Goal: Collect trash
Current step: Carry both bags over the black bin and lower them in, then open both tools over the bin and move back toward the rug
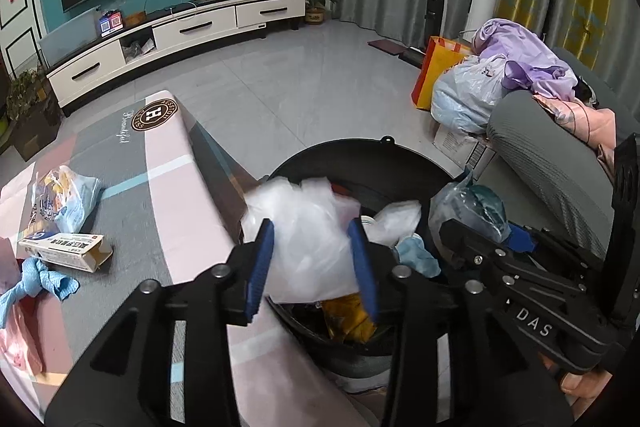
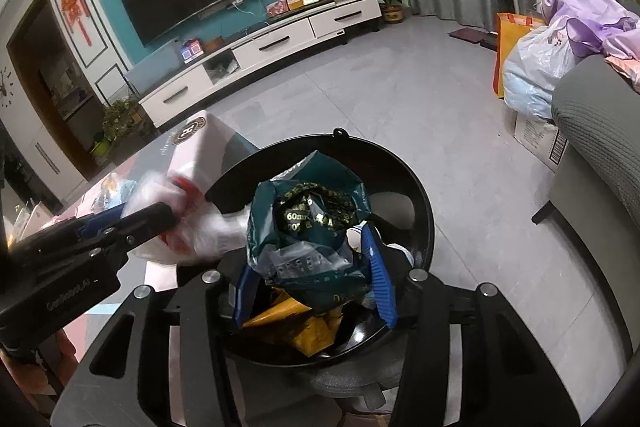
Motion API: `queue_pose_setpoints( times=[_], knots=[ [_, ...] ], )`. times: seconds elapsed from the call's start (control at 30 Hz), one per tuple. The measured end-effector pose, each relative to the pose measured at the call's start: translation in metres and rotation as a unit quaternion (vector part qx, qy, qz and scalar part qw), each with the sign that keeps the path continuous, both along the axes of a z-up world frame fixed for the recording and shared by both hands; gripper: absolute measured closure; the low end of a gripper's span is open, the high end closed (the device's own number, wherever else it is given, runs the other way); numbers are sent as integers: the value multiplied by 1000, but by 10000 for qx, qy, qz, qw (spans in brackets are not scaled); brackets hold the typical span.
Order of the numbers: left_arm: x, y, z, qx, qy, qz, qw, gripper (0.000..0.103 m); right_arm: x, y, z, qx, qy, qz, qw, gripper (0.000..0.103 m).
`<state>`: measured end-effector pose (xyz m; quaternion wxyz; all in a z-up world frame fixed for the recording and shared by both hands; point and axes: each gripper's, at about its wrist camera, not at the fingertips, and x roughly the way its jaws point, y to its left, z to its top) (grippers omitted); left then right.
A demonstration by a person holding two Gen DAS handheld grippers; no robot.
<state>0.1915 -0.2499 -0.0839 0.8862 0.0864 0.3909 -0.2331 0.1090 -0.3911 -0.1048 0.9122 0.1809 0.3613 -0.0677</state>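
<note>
A black round trash bin (image 1: 384, 155) (image 2: 424, 211) stands beside the low table and holds several pieces of trash. My left gripper (image 1: 314, 255) is above the bin's near-left rim, its blue fingers (image 1: 262, 259) apart with a crumpled clear white plastic bag (image 1: 304, 227) between them; the bag is blurred. In the right wrist view the left gripper (image 2: 160, 217) shows against that bag (image 2: 192, 227). My right gripper (image 2: 316, 275) is over the bin, shut on a dark green foil bag (image 2: 312, 223) with clear plastic. It also shows in the left wrist view (image 1: 476, 223).
On the table's patterned cover (image 1: 168, 187) lie a blue snack bag (image 1: 64, 199), a small carton (image 1: 64, 247) and a blue cloth (image 1: 36, 283). A grey sofa (image 1: 560, 163) with clothes stands right, bags (image 1: 464, 95) beside it. A TV cabinet (image 1: 180, 31) stands across the floor.
</note>
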Motion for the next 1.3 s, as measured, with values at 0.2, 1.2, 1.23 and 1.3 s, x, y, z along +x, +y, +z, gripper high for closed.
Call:
queue_pose_setpoints(
  times=[0.2,1.2,1.23,1.3],
  knots=[
    [0,7,1,-53,-35,17,10000,44,0,-2,2,85,-22,-54,9999,42],
    [-98,297,-4,-895,637,2507,9618,24,-37,123,22,100,465,1213,9915,33],
    [-102,313,-8,-925,691,2687,9563,24,-36,130,22,45,483,1286,9905,33],
    [-110,339,-14,-971,774,2946,9475,24,-32,145,21,-79,541,1462,9877,33]
  ],
)
